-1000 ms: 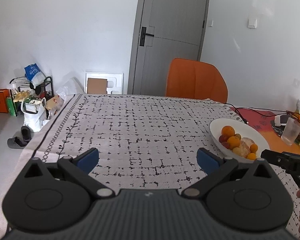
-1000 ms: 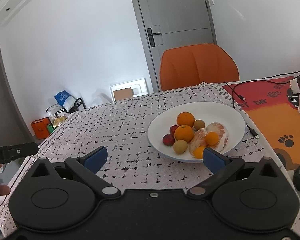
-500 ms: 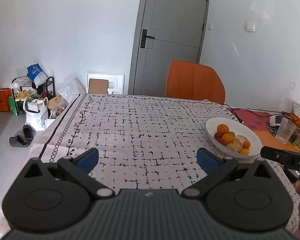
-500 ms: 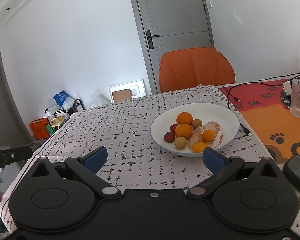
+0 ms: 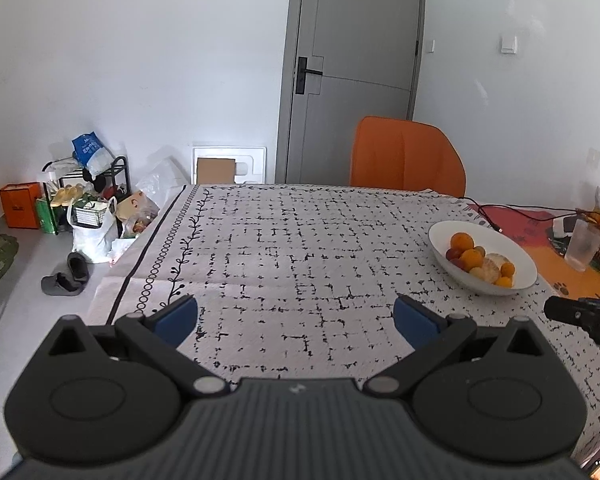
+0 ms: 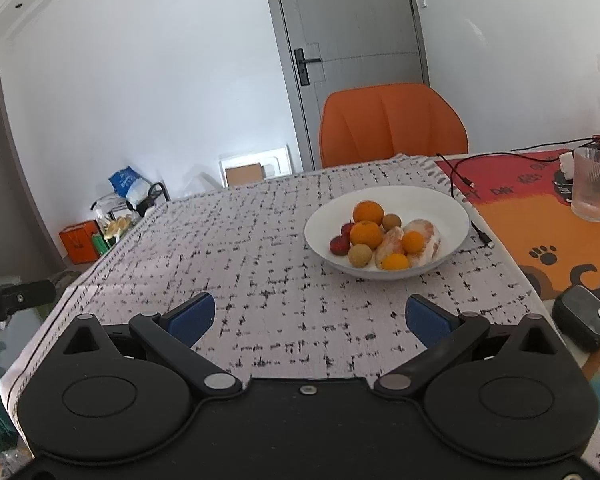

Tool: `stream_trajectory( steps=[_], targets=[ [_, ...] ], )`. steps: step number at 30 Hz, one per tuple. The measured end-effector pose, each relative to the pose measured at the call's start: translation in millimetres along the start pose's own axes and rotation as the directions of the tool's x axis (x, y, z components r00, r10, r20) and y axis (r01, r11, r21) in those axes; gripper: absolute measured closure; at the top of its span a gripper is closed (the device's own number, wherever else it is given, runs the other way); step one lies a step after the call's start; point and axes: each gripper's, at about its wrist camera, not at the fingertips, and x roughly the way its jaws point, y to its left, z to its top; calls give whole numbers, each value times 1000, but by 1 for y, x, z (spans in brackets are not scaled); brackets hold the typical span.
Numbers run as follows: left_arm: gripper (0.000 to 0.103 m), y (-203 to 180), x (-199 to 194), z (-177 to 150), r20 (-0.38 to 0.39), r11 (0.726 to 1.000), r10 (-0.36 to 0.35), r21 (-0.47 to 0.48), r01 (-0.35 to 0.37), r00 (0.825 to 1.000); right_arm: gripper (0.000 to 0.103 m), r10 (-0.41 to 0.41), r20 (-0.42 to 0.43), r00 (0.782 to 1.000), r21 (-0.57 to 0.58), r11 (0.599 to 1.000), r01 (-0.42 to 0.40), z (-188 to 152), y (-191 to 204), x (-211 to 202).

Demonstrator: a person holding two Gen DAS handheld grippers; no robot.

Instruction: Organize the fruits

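Both grippers hang over the patterned tablecloth (image 5: 300, 248) with jaws spread wide and nothing between them: the left gripper (image 5: 296, 318), then the right gripper (image 6: 310, 316). Since a second ago both have pulled back, so the white bowl (image 6: 440, 210) of fruits (image 6: 380, 236) sits farther off, at one o'clock from the right gripper.
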Motion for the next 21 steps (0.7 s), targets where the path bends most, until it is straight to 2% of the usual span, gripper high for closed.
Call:
stream_trajectory(
  steps=[21],
  targets=[
    [0,-9,-14,-8,-11,1000,9,27,-9,1000,0,9,1,1000,-35,999,-9,-1,13,-7]
  ],
)
